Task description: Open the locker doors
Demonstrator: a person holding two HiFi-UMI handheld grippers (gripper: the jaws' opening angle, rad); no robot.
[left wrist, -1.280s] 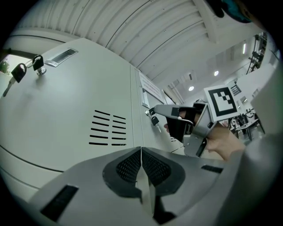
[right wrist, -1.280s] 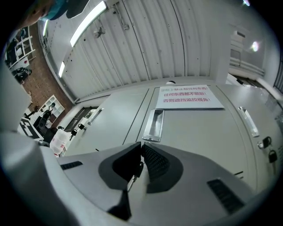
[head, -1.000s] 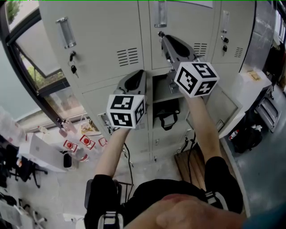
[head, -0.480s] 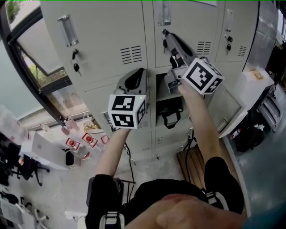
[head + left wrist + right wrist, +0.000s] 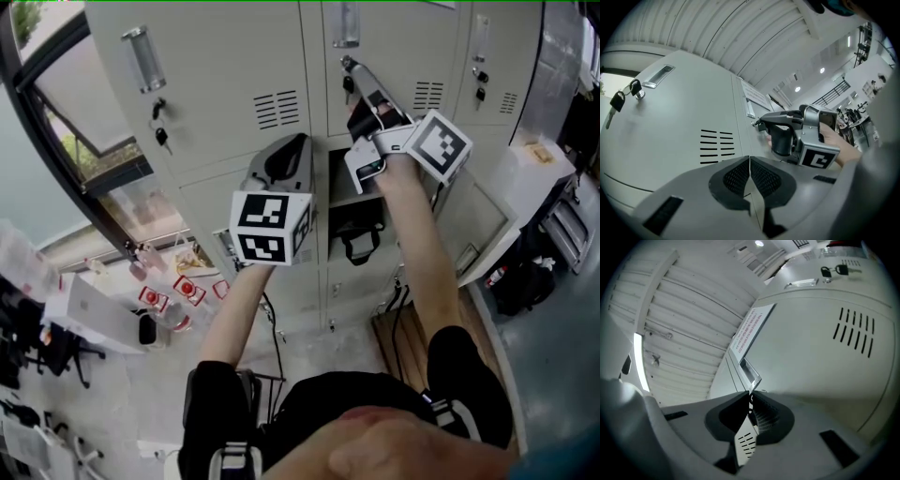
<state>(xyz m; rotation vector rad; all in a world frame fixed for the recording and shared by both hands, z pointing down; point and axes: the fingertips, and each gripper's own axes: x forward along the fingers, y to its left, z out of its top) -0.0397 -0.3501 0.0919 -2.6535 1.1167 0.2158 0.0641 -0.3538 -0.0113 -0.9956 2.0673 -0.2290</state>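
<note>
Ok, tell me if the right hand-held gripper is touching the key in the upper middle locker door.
Touching. In the right gripper view, the right hand-held gripper has its jaws pinched shut on the dark key, with no gap showing.

Smooth matt painted-metal locker doors (image 5: 225,66), shiny metal handle (image 5: 139,62)

Person, lower centre, is wearing a black short-sleeved top (image 5: 309,408); grey left gripper (image 5: 298,142) and right gripper (image 5: 349,66) are bearing black-and-white marker cubes (image 5: 272,228).
</note>
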